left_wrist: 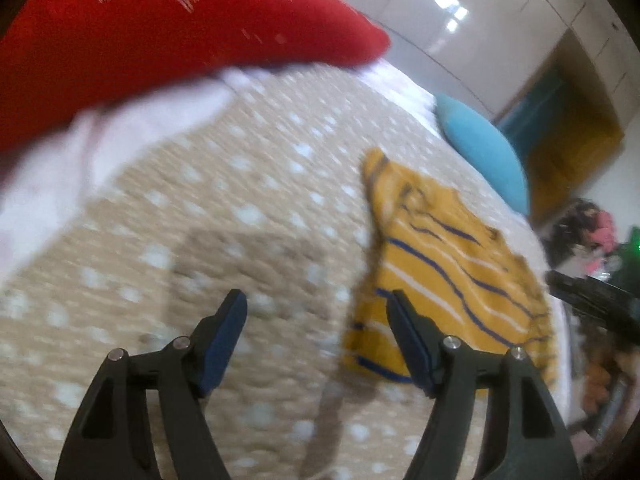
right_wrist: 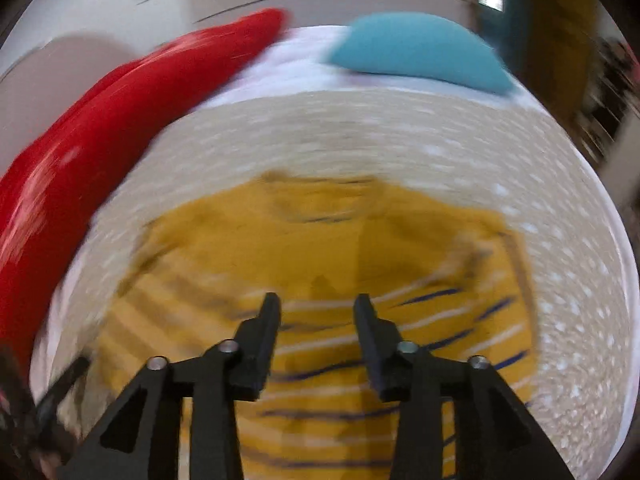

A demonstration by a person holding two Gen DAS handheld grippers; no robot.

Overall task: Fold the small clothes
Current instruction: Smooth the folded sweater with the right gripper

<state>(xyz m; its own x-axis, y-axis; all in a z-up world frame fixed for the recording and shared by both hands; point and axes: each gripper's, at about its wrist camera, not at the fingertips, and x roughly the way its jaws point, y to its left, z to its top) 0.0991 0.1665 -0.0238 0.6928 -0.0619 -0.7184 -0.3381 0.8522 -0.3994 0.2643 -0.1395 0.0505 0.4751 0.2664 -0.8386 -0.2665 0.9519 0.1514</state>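
Both tools, left tool (left_wrist: 316, 300) and right tool (right_wrist: 316, 304), hang released above the striped yellow shirt (right_wrist: 320, 280) on the bed (left_wrist: 240, 200), apparently approaching; next, pinch an edge.

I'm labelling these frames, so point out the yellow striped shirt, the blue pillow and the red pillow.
yellow striped shirt (right_wrist: 320, 248): right wrist view, plain upper chest.
blue pillow (right_wrist: 416, 54): right wrist view, middle of its face.
red pillow (left_wrist: 180, 40): left wrist view, broad front face.

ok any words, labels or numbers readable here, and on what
None can be read.
red pillow: pale print near its top edge, too blurred by motion to read.
yellow striped shirt: stripes only, no text visible.
blue pillow: plain.
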